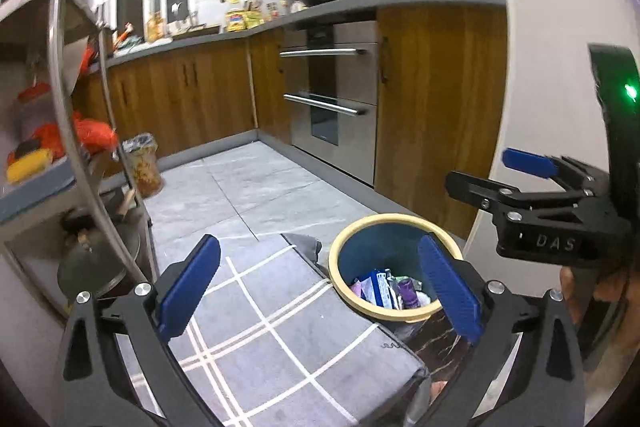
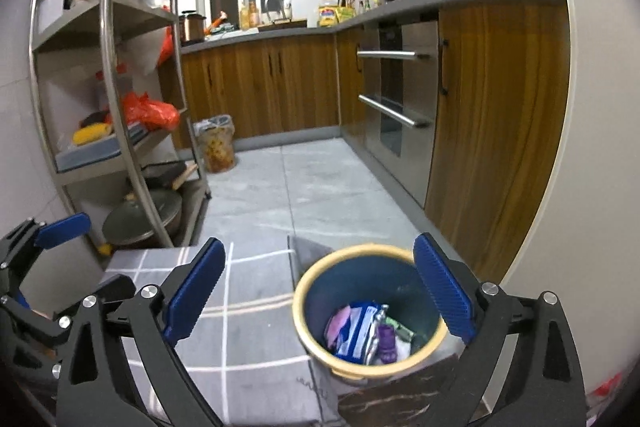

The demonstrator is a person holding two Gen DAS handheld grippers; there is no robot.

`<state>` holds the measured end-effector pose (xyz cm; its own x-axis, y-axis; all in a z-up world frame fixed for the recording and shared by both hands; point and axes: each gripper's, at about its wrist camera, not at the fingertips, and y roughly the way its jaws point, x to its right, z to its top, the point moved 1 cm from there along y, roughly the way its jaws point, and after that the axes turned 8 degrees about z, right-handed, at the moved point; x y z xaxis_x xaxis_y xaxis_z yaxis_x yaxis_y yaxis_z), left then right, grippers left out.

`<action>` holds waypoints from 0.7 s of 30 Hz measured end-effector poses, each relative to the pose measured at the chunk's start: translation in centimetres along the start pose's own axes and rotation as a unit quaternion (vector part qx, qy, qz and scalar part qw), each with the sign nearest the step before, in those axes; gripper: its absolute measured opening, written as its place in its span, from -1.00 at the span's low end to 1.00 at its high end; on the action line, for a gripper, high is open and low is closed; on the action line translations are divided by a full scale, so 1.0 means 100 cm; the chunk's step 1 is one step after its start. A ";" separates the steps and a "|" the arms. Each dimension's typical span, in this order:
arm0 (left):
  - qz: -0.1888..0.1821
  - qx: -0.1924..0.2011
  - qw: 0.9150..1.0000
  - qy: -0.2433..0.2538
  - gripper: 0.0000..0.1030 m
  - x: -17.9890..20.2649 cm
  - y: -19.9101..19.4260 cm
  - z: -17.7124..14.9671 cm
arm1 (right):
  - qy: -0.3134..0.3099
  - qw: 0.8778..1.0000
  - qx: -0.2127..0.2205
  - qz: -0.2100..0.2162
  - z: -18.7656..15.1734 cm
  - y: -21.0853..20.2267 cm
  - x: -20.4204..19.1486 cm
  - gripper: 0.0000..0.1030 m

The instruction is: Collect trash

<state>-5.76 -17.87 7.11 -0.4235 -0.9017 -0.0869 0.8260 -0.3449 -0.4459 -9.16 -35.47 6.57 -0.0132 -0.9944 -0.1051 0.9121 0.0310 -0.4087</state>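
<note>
Trash bin (image 2: 370, 311), yellow rim, dark blue inside, stands low at the near right, beside the edge of a bench covered by a grey checked cloth (image 2: 248, 327). Inside the bin: a heap of wrappers (image 2: 362, 333), blue-and-white packet, pink scrap, something purple, all lying at the bottom. Bin is far from full. Right claw (image 2: 320, 295) hangs over the bin and cloth edge, fingers spread wide, nothing between them. Left claw (image 1: 320, 285) likewise spread and empty, poised over the cloth with the bin (image 1: 394, 265) behind its right finger. The right claw also shows from the side in the left view, at the right edge, held in a hand. No loose trash visible on the cloth. Judgement: collecting looks largely done, or between pieces; what is left cannot be told from here. Further out: grey tile floor (image 2: 304, 187), a second bin lined with a bag (image 2: 216, 143) by the wood cabinets, a metal shelf rack (image 2: 116, 99) with pots and orange bags, oven (image 2: 396, 99) on the right.
</note>
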 end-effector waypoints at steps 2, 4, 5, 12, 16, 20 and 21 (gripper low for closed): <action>0.001 -0.001 1.000 -0.026 0.90 -0.009 0.003 -0.001 | -0.002 1.000 0.005 -0.003 0.001 0.000 -0.002 0.86; 0.009 -0.003 0.999 -0.042 0.90 -0.016 0.004 -0.002 | -0.002 1.000 0.007 -0.001 0.003 0.001 -0.004 0.86; 0.009 -0.006 0.999 -0.049 0.90 -0.019 0.005 -0.003 | -0.003 1.000 0.007 -0.001 0.002 0.001 -0.005 0.87; 0.015 -0.005 0.998 -0.068 0.90 -0.026 0.009 -0.003 | -0.010 1.000 0.013 -0.004 0.003 0.000 -0.007 0.87; 0.015 -0.001 0.998 -0.057 0.90 -0.021 0.009 -0.002 | -0.010 1.000 0.016 -0.008 0.004 -0.001 -0.005 0.87; 0.014 0.003 0.999 -0.041 0.90 -0.015 0.008 -0.001 | -0.004 1.000 0.018 -0.009 0.006 -0.002 -0.002 0.88; 0.014 0.003 0.999 -0.039 0.90 -0.014 0.008 -0.001 | -0.003 1.000 0.018 -0.009 0.005 -0.001 -0.002 0.88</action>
<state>-4.58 -16.83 6.78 -0.3712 -0.9281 -0.0297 0.8393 -0.3217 -0.4383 -9.07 -35.33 7.12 -0.0275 -0.9953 -0.0927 0.9258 0.0097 -0.3779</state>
